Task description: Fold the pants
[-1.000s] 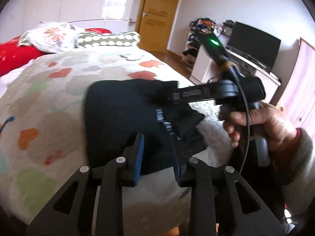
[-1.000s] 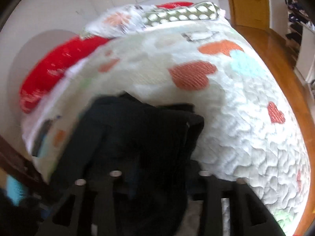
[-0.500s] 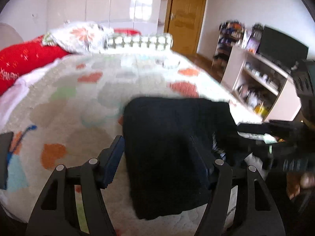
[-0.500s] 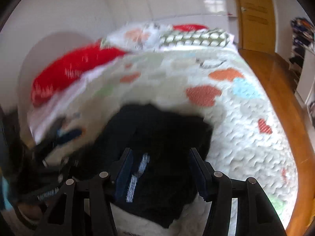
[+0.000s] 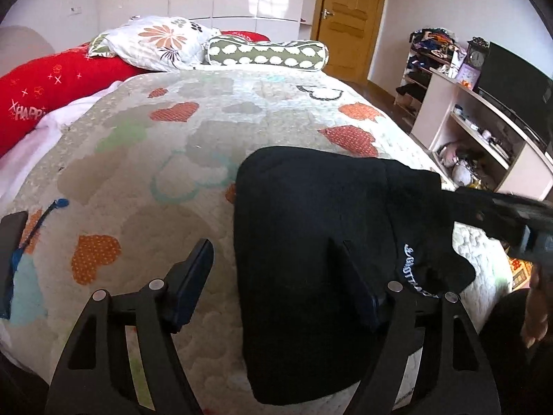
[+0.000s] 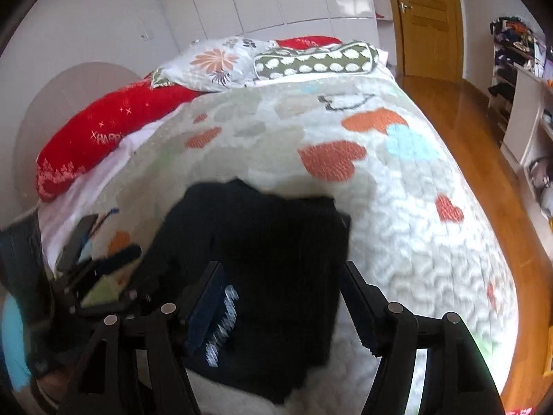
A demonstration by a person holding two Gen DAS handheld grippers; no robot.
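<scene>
The black pants (image 5: 311, 242) lie folded in a thick block on the heart-patterned quilt (image 5: 166, 145) near the bed's front edge, with white lettering along one hem. My left gripper (image 5: 273, 273) hovers over their left edge. Its jaws are opening, the cloth lies loose between them, and the pads do not press on it. In the right wrist view the pants (image 6: 269, 242) lie under my right gripper (image 6: 281, 297). Its jaws are opening too, and no pad grips the fabric. The right gripper (image 5: 518, 221) shows at the right edge of the left wrist view.
Pillows (image 5: 162, 41) and a red cushion (image 5: 52, 83) lie at the head of the bed. A flat dark object (image 5: 10, 242) lies on the quilt at the left. A shelf unit with a TV (image 5: 511, 103) stands to the right beyond a wooden floor (image 6: 484, 145).
The left gripper's jaws went from narrow on the fabric to wide and let it go, and the gripper shifted left. The right gripper opened further and rose off the pants.
</scene>
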